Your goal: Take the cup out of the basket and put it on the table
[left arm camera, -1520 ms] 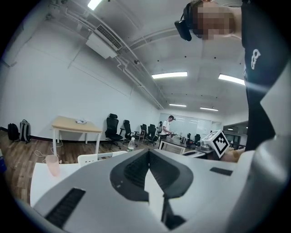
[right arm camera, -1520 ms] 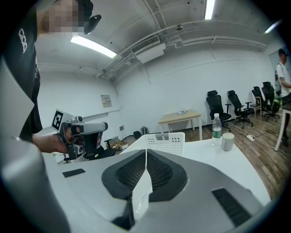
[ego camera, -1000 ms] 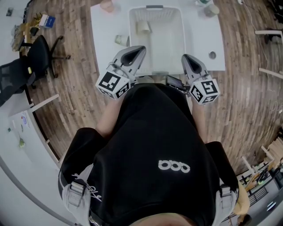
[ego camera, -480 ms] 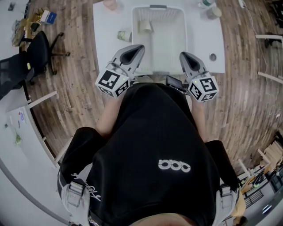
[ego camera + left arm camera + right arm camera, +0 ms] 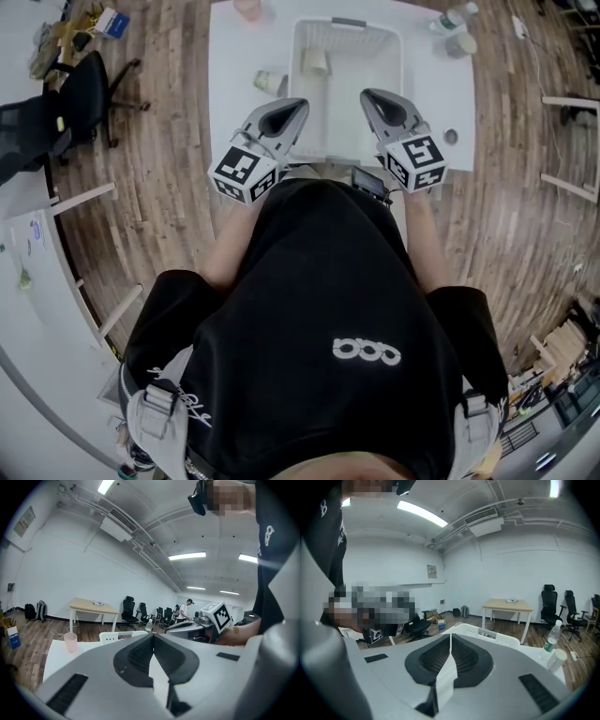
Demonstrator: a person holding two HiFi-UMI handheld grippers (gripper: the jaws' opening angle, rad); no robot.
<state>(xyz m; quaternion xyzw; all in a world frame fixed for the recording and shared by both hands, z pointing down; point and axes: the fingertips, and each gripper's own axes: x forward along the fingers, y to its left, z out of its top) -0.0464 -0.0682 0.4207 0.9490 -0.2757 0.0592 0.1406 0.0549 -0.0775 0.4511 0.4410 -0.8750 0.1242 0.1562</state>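
Observation:
A pale paper cup (image 5: 317,62) lies in the far left part of the white basket (image 5: 339,112), which stands on the white table (image 5: 234,112). My left gripper (image 5: 298,105) hangs over the basket's near left edge, its jaws shut and empty. My right gripper (image 5: 367,96) hangs over the near right part of the basket, also shut with nothing in it. In the left gripper view the jaws (image 5: 153,636) meet at the tip, with the basket rim (image 5: 115,637) beyond. In the right gripper view the jaws (image 5: 450,634) are together before the basket rim (image 5: 487,632). The cup is hidden in both gripper views.
A second cup (image 5: 269,82) lies on the table left of the basket. A pink cup (image 5: 248,9) stands at the far left corner. A bottle (image 5: 459,19) and a cup (image 5: 461,44) stand at the far right. An office chair (image 5: 80,94) stands on the wooden floor to the left.
My right gripper has swung left and forward, from beside the basket's near right corner to over the basket. The left gripper has hardly moved. Both stayed shut.

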